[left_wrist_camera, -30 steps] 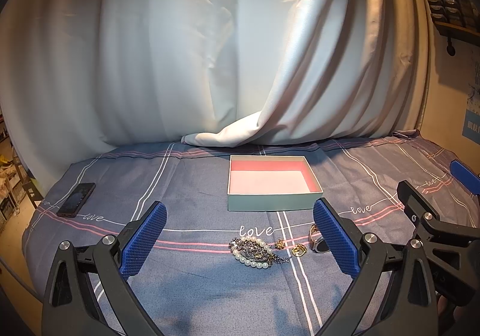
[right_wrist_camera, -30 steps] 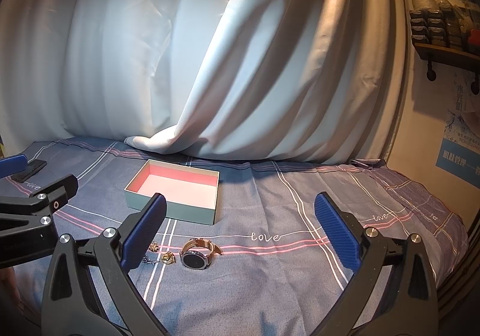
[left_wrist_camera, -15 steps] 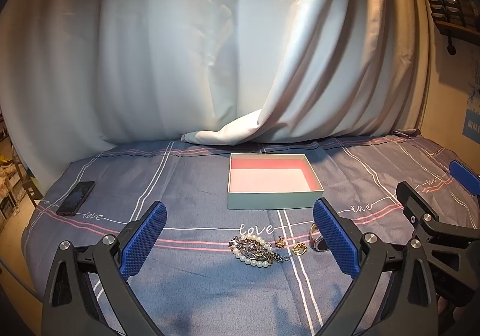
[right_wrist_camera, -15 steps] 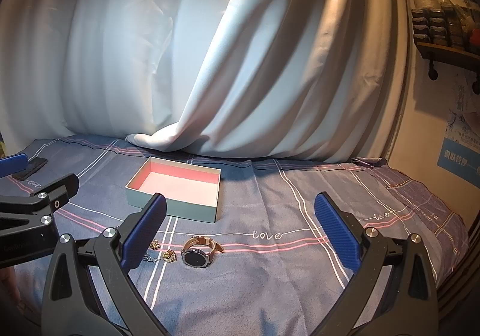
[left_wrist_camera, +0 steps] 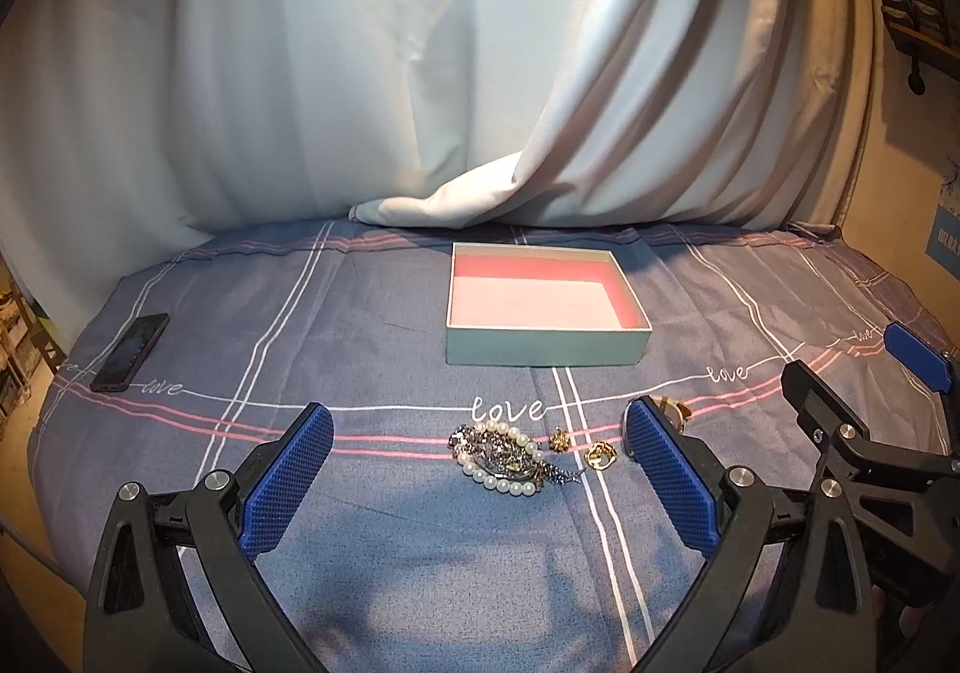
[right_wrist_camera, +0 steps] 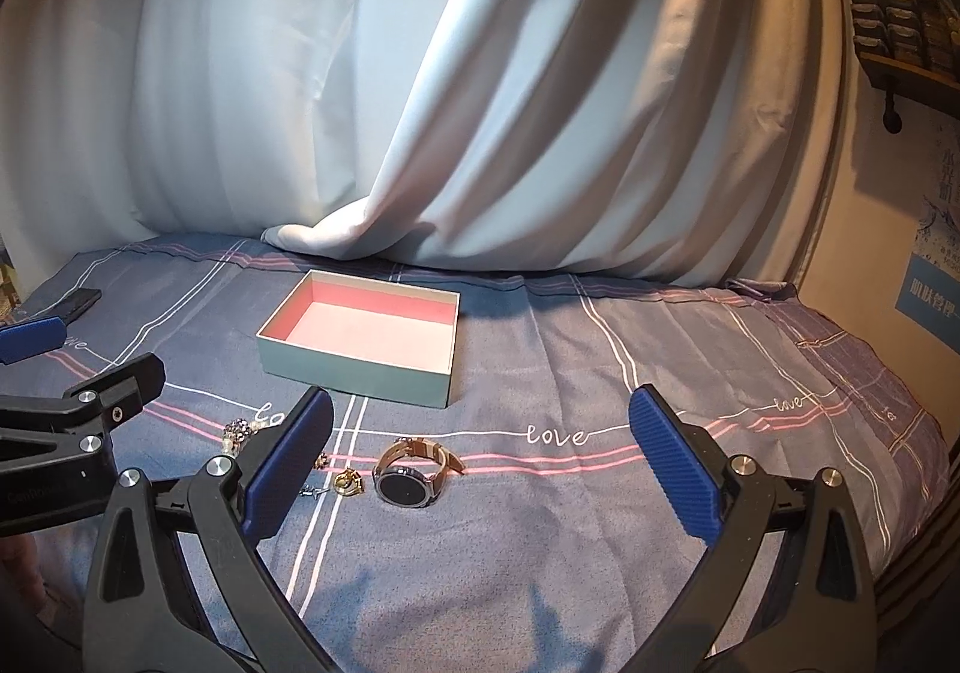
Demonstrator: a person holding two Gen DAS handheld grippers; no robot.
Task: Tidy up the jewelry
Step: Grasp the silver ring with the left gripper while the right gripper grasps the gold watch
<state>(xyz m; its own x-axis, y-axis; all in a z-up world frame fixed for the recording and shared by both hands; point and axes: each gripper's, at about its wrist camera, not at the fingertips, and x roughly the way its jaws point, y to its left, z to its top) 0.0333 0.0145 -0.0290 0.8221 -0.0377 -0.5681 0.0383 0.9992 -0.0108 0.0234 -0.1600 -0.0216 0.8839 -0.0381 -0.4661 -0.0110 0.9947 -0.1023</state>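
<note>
Left tongs (left_wrist_camera: 480,469) spread wide, holding nothing, hovering over bed (left_wrist_camera: 372,565). Right tongs (right_wrist_camera: 480,463) also wide apart, nothing gripped. Pearl bracelet tangled with chains (left_wrist_camera: 501,457) lies on sheet between left tongs' blue pads (left_wrist_camera: 288,484). Small gold earrings (left_wrist_camera: 600,455) just right of tangle. Watch (right_wrist_camera: 408,478) further right, face up, between right tongs' pads. Open box (left_wrist_camera: 546,313), pink inside, sits beyond jewelry, holding nothing. Phone (left_wrist_camera: 129,352) far left. White curtain (left_wrist_camera: 420,72) behind.

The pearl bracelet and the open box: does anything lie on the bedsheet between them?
In the left wrist view, nothing lies between the pearl bracelet and the box: only bare bedsheet with its printed word "love" and white and pink lines.
</note>
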